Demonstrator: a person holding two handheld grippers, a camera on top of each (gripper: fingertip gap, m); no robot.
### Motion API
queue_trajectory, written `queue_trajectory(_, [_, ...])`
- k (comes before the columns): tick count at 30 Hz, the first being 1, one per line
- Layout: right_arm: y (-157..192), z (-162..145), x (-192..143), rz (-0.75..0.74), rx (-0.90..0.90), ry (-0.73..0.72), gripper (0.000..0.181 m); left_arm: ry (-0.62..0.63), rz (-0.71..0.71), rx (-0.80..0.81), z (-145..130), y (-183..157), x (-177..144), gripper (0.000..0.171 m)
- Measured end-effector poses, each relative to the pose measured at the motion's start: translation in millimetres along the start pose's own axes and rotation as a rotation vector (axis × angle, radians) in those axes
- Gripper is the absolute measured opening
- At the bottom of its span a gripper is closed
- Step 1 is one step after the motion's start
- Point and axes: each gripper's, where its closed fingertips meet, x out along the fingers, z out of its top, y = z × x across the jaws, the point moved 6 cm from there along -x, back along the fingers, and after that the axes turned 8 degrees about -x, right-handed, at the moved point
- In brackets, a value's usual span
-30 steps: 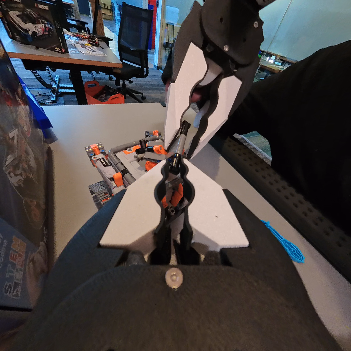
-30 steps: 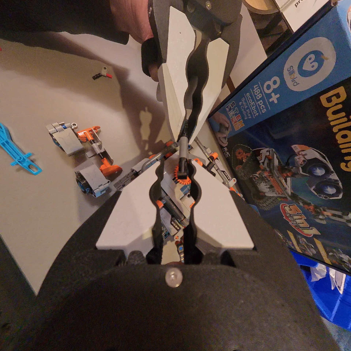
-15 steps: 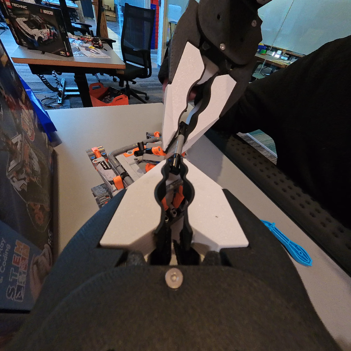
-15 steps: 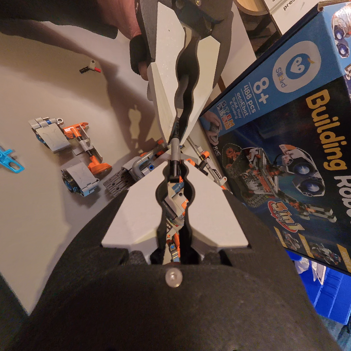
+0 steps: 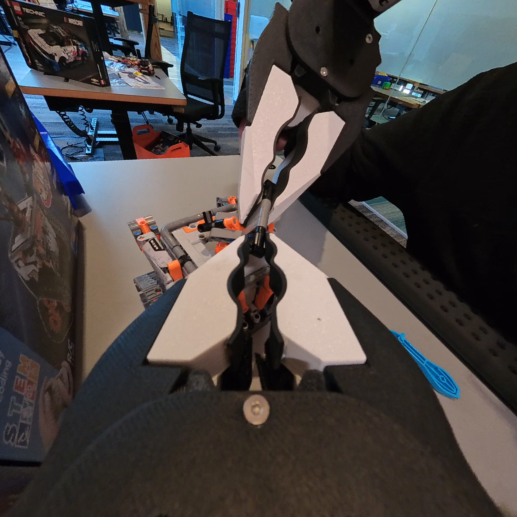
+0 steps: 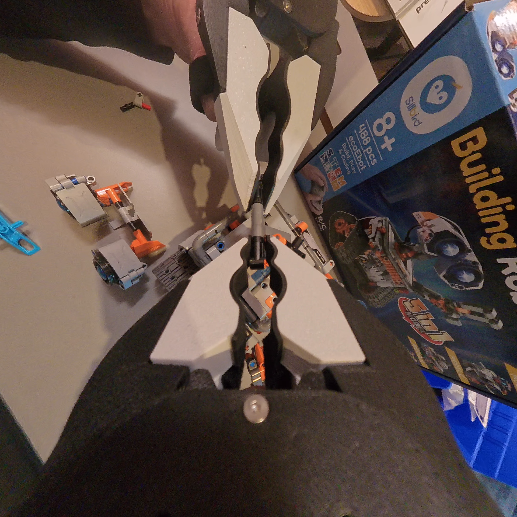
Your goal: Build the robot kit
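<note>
A thin rod with a grey middle and black ends hangs between my two grippers, above a grey and orange brick model on the table. My left gripper is shut on the rod's near black end. My right gripper comes down from above and is shut on the other end. In the right wrist view, my right gripper pinches the black end of the rod, and my left gripper holds the far end. The model lies just below.
A big blue toy box stands close beside the model. Two loose grey and orange assemblies, a small piece and a blue tool lie on the table. A black perforated strip borders the table. My two grippers' fingertips are within a few centimetres of each other.
Both grippers have kept their hold on the rod. In the right wrist view the model has slid further under the fingers and the box has come closer.
</note>
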Motion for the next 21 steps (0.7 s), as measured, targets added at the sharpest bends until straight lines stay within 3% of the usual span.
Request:
queue_trajectory(14, [-12.6, -8.1, -2.4, 0.132, 0.052, -0.142, 0.007, -0.01, -0.002, 0.004, 1.2, -1.9, 2.2, 0.009])
queue_trajectory(18, [-26.6, -15.6, -10.6, 0.216, 0.097, -0.296, 0.006, -0.062, -0.006, 0.003, 7.7, -2.3, -4.9, 0.017])
queue_trajectory(21, [-35.4, -18.5, -27.1, 0.334, 0.1, -0.549, 0.006, -0.126, 0.011, -0.019, 13.2, 2.7, -12.2, 0.02])
